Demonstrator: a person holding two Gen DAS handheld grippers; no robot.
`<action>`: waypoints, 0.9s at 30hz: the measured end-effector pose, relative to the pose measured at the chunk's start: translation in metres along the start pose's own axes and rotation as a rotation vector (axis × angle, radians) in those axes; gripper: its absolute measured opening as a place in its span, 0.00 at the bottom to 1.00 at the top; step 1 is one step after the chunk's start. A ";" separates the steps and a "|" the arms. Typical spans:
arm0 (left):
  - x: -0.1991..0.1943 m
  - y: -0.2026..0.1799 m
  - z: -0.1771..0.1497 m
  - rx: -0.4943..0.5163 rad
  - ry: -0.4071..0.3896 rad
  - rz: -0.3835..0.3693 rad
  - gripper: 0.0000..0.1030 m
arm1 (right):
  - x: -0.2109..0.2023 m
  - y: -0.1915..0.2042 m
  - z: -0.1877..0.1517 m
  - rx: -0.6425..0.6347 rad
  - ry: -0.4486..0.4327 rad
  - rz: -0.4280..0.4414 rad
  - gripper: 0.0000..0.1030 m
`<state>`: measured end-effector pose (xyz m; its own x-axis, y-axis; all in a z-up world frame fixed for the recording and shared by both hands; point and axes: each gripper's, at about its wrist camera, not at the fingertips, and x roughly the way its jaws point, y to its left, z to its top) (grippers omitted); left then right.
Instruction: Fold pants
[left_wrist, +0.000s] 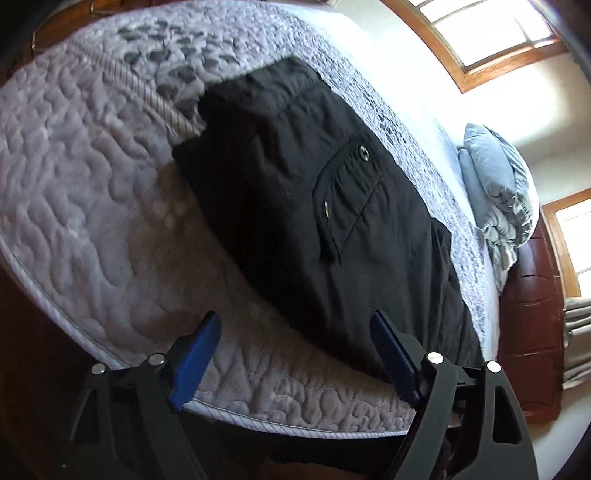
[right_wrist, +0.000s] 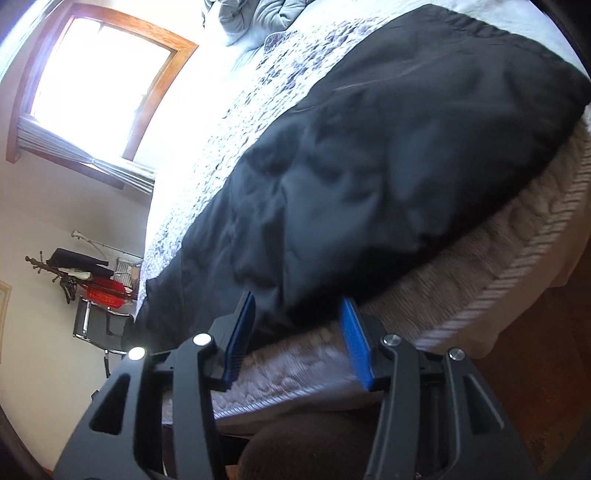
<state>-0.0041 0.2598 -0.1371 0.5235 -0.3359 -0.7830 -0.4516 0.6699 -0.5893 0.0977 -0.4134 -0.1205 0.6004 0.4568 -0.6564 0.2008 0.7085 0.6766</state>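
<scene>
Folding black pants (left_wrist: 295, 206) on the mattress (left_wrist: 85, 206)

Pants lie near the mattress's front edge, apparently folded leg over leg; shortening folds remain. Left gripper (left_wrist: 295, 354) gapes wide and empty; right gripper (right_wrist: 299, 339) is partly spread, pads not pressing cloth.

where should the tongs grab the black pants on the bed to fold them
Take the black pants by the near long edge, where the cloth runs along the side of the mattress, coming in low from that side. The fabric lies flat, so only the edge offers a lip. Both the left tongs and right tongs are open and near it.
</scene>
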 end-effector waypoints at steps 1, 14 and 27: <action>0.004 0.001 0.000 -0.010 0.010 -0.008 0.81 | 0.000 0.001 -0.001 -0.004 -0.002 -0.008 0.47; 0.033 -0.011 0.007 -0.094 -0.016 -0.076 0.42 | -0.004 -0.013 -0.003 0.008 0.005 0.018 0.49; 0.041 -0.005 0.007 -0.154 -0.096 -0.146 0.15 | -0.011 -0.046 -0.007 0.199 -0.022 0.137 0.60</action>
<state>0.0248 0.2468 -0.1648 0.6543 -0.3520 -0.6693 -0.4675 0.5074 -0.7239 0.0769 -0.4472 -0.1470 0.6491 0.5278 -0.5478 0.2637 0.5193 0.8129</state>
